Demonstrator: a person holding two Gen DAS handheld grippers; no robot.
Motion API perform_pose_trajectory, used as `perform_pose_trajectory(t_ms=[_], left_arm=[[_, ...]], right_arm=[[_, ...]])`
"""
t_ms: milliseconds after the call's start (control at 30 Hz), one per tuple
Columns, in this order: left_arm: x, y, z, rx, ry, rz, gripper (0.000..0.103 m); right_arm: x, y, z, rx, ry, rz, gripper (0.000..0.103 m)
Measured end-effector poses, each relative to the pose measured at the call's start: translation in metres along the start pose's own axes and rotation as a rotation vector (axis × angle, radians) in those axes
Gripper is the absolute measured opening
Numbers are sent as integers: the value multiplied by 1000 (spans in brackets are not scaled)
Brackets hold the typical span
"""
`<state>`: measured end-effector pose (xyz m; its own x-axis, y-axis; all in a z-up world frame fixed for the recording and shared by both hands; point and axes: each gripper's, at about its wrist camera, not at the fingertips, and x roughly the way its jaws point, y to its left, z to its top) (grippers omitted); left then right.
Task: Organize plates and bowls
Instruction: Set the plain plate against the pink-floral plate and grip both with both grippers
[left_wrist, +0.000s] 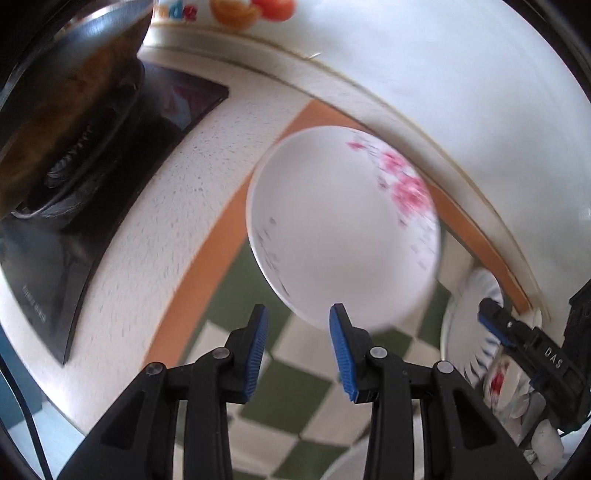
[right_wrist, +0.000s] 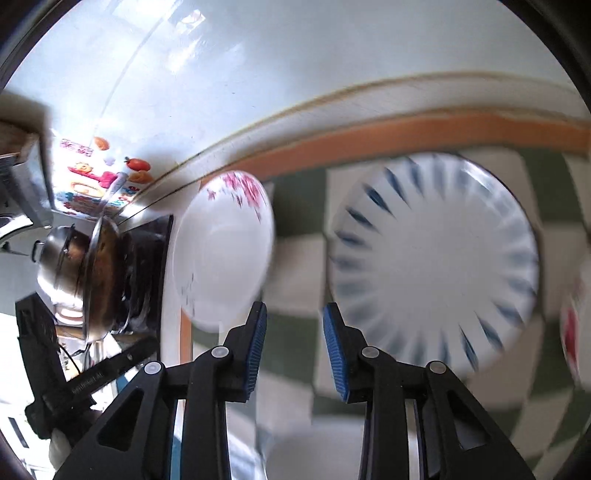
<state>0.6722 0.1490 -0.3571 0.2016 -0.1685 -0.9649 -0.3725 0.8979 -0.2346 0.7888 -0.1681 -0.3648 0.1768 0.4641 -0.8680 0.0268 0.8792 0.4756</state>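
Lying flat on checkered cloth over desk (left_wrist: 155, 236), pink-flowered plate (left_wrist: 343, 225) just ahead of left hand-held gripper (left_wrist: 299, 350), jaws spread, empty, rim just past right fingertip. Likely ceramic: stiff, slick, breakable, moderate weight; best pinched at rim edge, one pad under, one over. Right hand-held gripper (right_wrist: 293, 350) also spread, empty, blue-striped plate (right_wrist: 436, 262) just ahead-right, pink plate ahead-left. Left view alone shows right tool over striped plate; right view alone shows steel pot (right_wrist: 62, 258) far left.
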Motion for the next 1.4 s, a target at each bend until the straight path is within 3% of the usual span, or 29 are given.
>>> perform_pose_trajectory(t_ms=[233,400,467,500,633,833,967,1267,1400], left_arm=[[44,26,50,-13,47,25,32],[69,38,67,-21,95,-35,31],[72,37,72,10,81,-57,30],[74,36,74,34,83,-66,20],[77,38,77,67,79,-73,18],[72,39,75,81,43,-45,18],[60,39,70,102,30,-54,18],[15,26,49,163,-13,-98,18],[-9,2,29,207,-25,-112,18]], right_arm=[[76,33,67,-36,22,-79,34],[113,40,88,-33,81,-85,34],[126,35,91,4,115,-78,34],[133,32,91,23,133,-89,34],[131,27,85,27,102,-48,17],[126,34,74,-19,72,-80,15],[118,36,66,3,67,-33,12],[69,36,39,17,3,-4,11],[35,30,22,34,-33,20,11]])
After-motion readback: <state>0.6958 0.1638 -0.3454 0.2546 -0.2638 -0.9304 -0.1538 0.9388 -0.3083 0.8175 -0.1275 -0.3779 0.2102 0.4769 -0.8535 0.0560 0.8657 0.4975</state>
